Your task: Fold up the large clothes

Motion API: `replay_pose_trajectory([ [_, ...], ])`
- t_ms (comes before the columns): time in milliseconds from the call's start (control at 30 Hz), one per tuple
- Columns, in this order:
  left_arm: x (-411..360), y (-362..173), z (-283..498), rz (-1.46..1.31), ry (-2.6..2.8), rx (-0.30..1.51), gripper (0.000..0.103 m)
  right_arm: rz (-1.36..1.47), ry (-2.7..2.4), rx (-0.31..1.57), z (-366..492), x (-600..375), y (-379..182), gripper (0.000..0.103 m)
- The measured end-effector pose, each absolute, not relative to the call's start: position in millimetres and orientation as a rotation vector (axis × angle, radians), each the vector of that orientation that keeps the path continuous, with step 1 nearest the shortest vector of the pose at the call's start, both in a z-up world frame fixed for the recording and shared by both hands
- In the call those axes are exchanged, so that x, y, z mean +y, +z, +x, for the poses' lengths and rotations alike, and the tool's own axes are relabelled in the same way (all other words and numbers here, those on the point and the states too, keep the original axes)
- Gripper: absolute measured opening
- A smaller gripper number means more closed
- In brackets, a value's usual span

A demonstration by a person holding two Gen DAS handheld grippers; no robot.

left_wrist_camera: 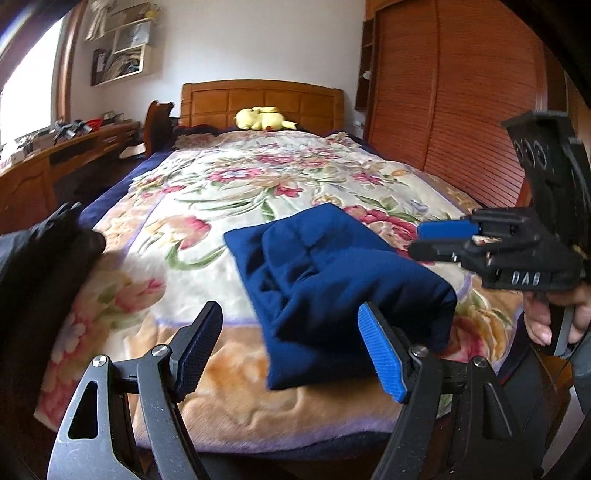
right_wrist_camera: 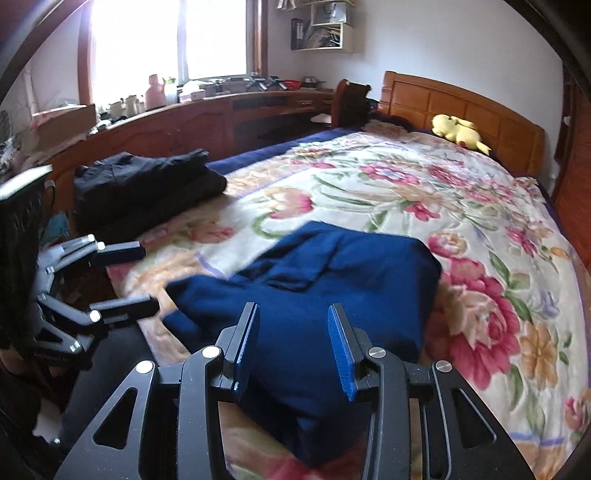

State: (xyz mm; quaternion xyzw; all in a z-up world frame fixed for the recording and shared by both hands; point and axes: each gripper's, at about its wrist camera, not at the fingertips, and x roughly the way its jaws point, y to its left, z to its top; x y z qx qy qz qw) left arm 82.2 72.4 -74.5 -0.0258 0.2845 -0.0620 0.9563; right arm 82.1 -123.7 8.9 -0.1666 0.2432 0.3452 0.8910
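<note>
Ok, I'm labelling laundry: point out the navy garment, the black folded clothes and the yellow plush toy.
navy garment (right_wrist_camera: 332,273): right wrist view, middle of its top.
black folded clothes (right_wrist_camera: 147,181): right wrist view, top layer.
yellow plush toy (left_wrist_camera: 262,118): left wrist view, its body.

Black garment (left_wrist_camera: 44,251) is cut off at the left frame edge. Shelf (right_wrist_camera: 325,27) contents, upper centre, are too small to identify.

The right tool (left_wrist_camera: 443,240) bears raised letters reading "DAB".
</note>
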Motion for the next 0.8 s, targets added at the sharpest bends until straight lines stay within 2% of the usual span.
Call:
replay_pose_trajectory([
  [133, 61, -78, 91, -0.012, -0.138, 0.584, 0.076, -0.326, 0.686, 0.526, 78, -135, 1, 0.040],
  [167, 60, -79, 91, -0.009, -0.137, 0.587, 0.068, -0.314, 0.685, 0.543, 79, -136, -3, 0.040],
  [233, 60, -82, 92, -0.012, -0.130, 0.599, 0.063, -0.285, 0.700, 0.569, 78, -144, -6, 0.039],
  [300, 63, -85, 93, -0.021, -0.126, 0.613, 0.048, -0.243, 0.718, 0.595, 77, -146, -10, 0.040],
  [400, 67, -92, 94, -0.037, -0.126, 0.643, 0.035, -0.233, 0.751, 0.652, 73, -141, -26, 0.040],
  [467, 70, -96, 94, -0.041, -0.125, 0.660, 0.032, -0.255, 0.749, 0.652, 67, -134, -35, 0.041],
  [800, 73, -101, 84, -0.049, -0.112, 0.677, 0.032, -0.268, 0.731, 0.642, 62, -119, -45, 0.042],
])
